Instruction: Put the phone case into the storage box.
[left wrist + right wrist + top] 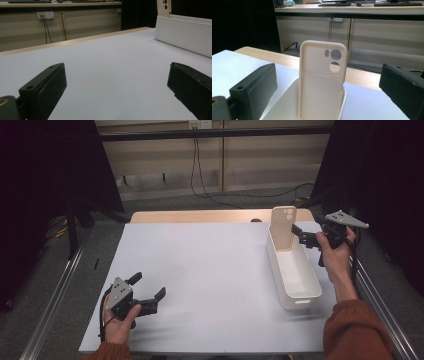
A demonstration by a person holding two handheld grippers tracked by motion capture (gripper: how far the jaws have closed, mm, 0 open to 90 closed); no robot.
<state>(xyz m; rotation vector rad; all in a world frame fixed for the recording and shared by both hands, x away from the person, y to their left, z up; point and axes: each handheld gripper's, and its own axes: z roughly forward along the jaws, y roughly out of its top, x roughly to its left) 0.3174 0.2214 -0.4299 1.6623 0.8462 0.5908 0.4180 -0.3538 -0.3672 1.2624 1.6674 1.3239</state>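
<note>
Right gripper [301, 234], jaws wide apart, hovers beside the cream, soft plastic phone case [283, 228] standing upright against the far end of the long white plastic bin [300, 287]; a nudge could topple it.

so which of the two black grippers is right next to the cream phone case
The right gripper, beside the cream phone case standing in the white bin; the left gripper rests far off.
</note>
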